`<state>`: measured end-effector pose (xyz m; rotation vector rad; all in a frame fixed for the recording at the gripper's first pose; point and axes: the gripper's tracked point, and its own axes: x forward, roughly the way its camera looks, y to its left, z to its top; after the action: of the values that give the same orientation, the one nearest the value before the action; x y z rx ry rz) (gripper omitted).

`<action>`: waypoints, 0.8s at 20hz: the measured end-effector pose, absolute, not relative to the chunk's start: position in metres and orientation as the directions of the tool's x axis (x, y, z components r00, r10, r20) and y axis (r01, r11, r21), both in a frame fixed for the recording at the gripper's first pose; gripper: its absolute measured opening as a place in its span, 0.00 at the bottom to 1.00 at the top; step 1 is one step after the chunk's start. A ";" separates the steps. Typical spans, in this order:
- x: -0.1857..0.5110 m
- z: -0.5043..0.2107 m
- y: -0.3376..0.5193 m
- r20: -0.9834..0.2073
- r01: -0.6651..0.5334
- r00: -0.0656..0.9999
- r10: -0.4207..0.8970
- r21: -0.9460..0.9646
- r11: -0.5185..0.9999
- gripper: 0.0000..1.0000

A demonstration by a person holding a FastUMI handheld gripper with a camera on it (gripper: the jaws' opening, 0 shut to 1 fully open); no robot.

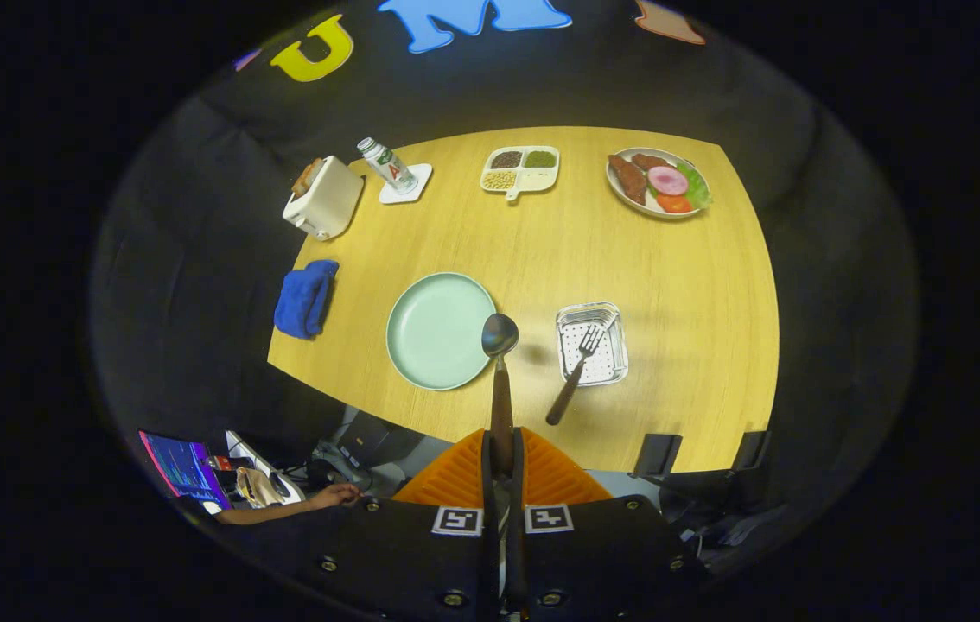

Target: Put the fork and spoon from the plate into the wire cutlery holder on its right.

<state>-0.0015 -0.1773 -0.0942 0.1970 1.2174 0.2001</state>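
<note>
Hand-held gripper point(503, 462): clenching both fingers on the spoon's handle, almost no gap left between them, carrying it high above the bench
Spoon point(499, 363): being held by the dark handle, bowl pointing forward beyond the fingers, hanging in the view between the plate's right rim and the holder; height above the bench hard to judge
Fork point(576, 373): already lying in the wire cutlery holder, tines resting on the mesh, handle sticking out over the near edge toward the gripper
Wire cutlery holder point(615, 321): sitting on the bench just right of the plate, holding the fork alone
Plate point(438, 333): lying bare, pale green, no cutlery left on it
Progress: judging about half done, with the fork delivered and the spoon lifted but not yet in the holder
Remaining: shifting the spoon right over the holder, lowering, letting go
Bench point(697, 285): also carrying a toaster point(323, 199), a bottle point(386, 164), a divided dish point(521, 168), a food plate point(658, 183) and a blue cloth point(306, 298), all well apart from the work
</note>
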 end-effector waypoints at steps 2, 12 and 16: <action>-0.004 -0.094 -0.197 -0.912 -0.012 0.335 0.235 0.246 0.969 0.04; 0.006 -0.145 -0.231 -0.935 0.115 0.286 0.208 0.249 0.962 0.04; 0.019 -0.162 -0.227 -0.946 0.115 0.248 0.210 0.245 0.963 0.04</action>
<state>0.0194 -0.2267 -0.1624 0.2876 1.3238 0.0660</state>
